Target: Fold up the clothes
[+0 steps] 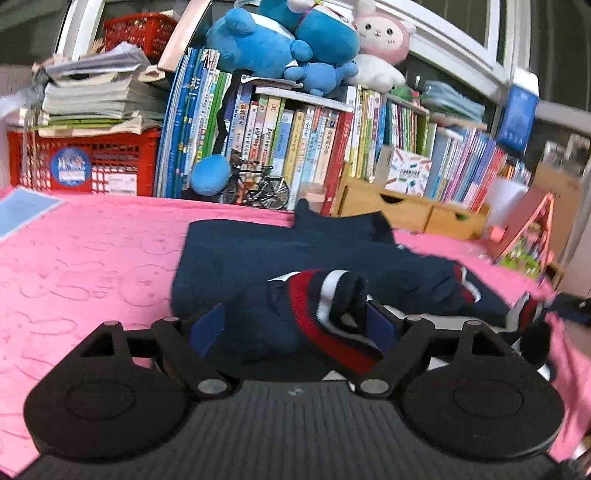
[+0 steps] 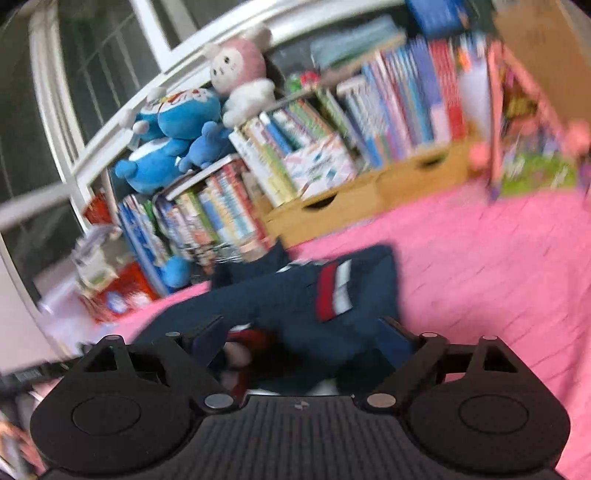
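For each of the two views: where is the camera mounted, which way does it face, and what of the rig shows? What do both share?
Left wrist: sits behind the left tongs, open, facing the navy sweater on the pink blanket, bookshelf beyond.
Right wrist: sits behind the right tongs, open, tilted and blurred, over the same sweater.
Shared: sweater, blanket, pink bunny plush.

The left gripper was black, with two big round bumps, shiny silver screws on its bent arms, and a grey ridged middle. Its fingers had dark blue pads. The right gripper looked the same, with blue pads too.
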Tool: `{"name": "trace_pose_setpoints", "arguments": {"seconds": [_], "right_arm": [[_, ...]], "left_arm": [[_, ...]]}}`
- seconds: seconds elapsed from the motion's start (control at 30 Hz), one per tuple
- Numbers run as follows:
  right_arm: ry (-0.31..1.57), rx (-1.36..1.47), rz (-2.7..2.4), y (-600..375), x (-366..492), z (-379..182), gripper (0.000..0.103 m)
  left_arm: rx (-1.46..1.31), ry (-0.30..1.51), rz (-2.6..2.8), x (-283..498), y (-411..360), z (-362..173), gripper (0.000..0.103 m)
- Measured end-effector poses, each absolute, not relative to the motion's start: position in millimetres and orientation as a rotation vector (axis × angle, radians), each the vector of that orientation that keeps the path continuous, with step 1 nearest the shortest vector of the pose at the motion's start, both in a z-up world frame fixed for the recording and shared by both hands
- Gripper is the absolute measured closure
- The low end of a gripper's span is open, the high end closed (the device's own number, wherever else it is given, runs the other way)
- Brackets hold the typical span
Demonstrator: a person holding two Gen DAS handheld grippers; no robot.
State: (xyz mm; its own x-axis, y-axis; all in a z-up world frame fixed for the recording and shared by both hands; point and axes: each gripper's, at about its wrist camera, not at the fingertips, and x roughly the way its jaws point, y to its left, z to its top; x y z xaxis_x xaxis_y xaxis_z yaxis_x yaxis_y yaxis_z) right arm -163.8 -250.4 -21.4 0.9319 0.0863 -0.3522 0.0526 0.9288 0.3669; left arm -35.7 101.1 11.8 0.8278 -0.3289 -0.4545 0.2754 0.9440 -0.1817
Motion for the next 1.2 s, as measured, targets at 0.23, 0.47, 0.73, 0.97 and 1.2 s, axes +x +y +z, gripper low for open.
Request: {"name": "trace_pose_setpoints", "arguments": {"seconds": [0.23, 0.47, 0.73, 0.97, 1.2], "right_arm": [[0.461, 0.015, 0.025, -219.0, -189.0, -28.4, 0.013], [0.53, -0.141, 0.299, -137.1, -184.7, -33.8, 0.018], [0.427, -0.251, 0.256, -85.4, -129.8, -11.7, 0.02], [0.297, -0.149, 0.126, -116.8, -144.1, 6.7, 0.001], [0.421, -0.502, 0.019, -127.9, -174.3, -34.9, 0.001]], "left_arm": [[-0.065, 0.408, -0.224, -57.3, 119.0, 34.0, 0.014], [0.011, 0.422, -0.22, -82.1, 121.4, 30.6, 0.009], [0.214, 0.456, -0.245, -106.5, 88.8, -1.5, 0.003], [0.229, 0.459, -0.234, -98.5, 89.0, -9.9, 0.0], [0.215, 0.468, -0.187, -77.6, 88.1, -12.3, 0.0]]}}
